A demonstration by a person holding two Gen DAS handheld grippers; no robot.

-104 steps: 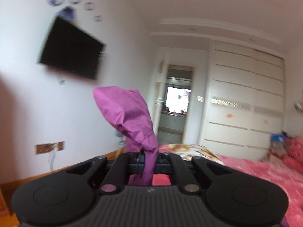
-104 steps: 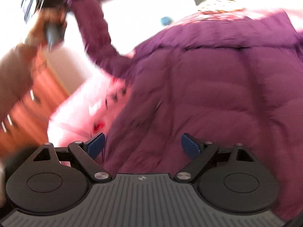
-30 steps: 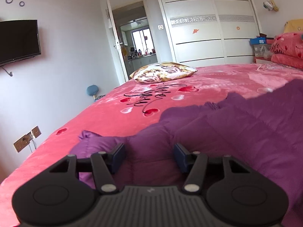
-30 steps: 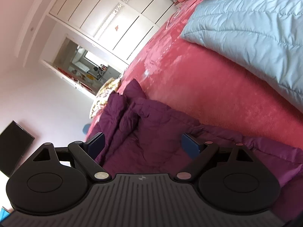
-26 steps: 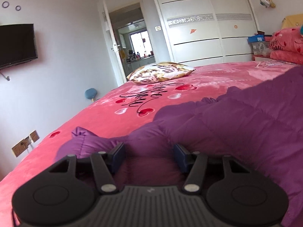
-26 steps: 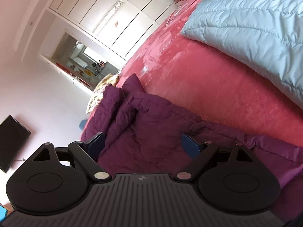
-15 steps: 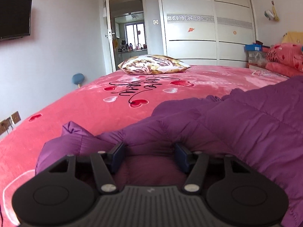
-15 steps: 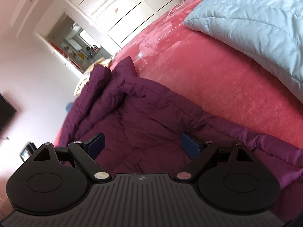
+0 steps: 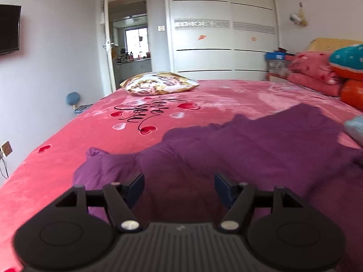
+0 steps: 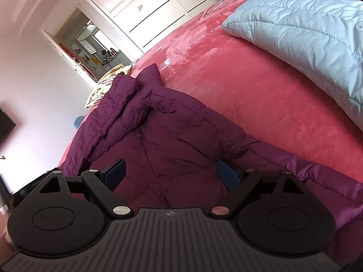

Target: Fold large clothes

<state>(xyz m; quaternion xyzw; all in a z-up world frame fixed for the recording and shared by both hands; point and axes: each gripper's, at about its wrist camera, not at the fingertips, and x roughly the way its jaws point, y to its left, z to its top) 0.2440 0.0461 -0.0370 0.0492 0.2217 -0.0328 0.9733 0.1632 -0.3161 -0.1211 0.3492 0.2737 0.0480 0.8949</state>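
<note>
Left wrist view: purple padded coat (image 9: 238, 154) lies spread on the pink bedspread (image 9: 102, 136), sleeve end to the left, patterned pillow (image 9: 158, 82) well beyond it. Left gripper (image 9: 179, 184) sits low over the coat w/ jaws opening; fabric lies betw. the pads but isn't pinched. Right wrist view: right gripper (image 10: 170, 173) is spread wide above the coat's (image 10: 163, 140) body, gripping nothing. Pale blue quilted garment (image 10: 306, 36) lies apart, on the right.

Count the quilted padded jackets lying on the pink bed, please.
2: a purple quilted padded jacket in front of both cameras, and a light blue quilted padded jacket beyond it, to the right. Others may be hidden.
</note>
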